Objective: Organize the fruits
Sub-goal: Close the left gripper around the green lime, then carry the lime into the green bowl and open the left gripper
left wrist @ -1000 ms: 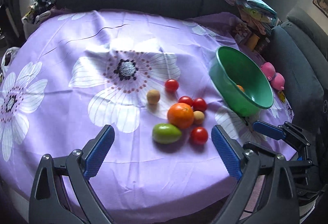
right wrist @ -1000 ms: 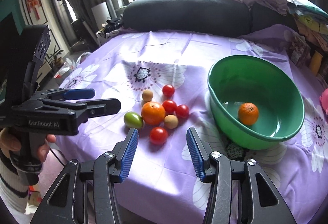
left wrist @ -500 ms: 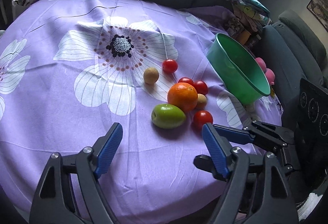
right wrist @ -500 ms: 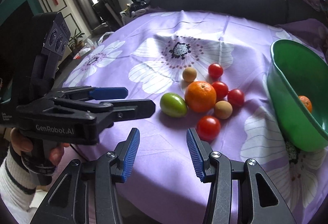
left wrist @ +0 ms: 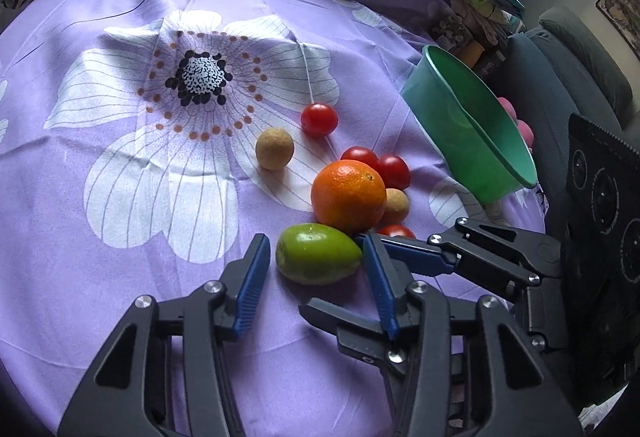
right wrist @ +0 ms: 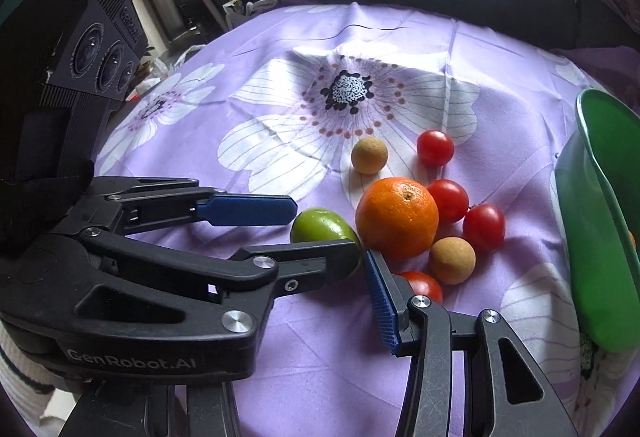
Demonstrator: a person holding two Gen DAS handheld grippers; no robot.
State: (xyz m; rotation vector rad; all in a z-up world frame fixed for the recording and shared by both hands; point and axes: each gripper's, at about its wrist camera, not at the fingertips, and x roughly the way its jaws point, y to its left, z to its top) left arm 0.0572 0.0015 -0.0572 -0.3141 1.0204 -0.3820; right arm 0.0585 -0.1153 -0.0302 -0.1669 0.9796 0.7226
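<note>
Fruits lie in a tight group on the purple flowered cloth (left wrist: 120, 197), and I see little free room among them. My left gripper (left wrist: 316, 265) is open, its blue ribbed fingers (left wrist: 252, 277) standing on both sides of the green fruit (left wrist: 316, 253), near but not yet pressing it. This fruit is smooth, oval and shiny, and it touches the orange (left wrist: 348, 195), which is round with a dimpled skin. Behind the orange sit two glossy tomatoes (left wrist: 394, 171) and a matte tan ball fruit (left wrist: 396, 203); another tan one (left wrist: 275, 148) and one tomato (left wrist: 319, 120) rest apart, with bare cloth around them. My right gripper (right wrist: 372, 277) comes from the right side; I see only one of its blue fingers (right wrist: 382, 303) clearly, just beside a tomato (right wrist: 424, 285), so I cannot tell how wide it stands. The green plastic bowl (right wrist: 592, 237) stands at the right edge of the group, its thin rim close to the nearest tomato (right wrist: 484, 227). To the left, the cloth is open and soft with some folds.
</note>
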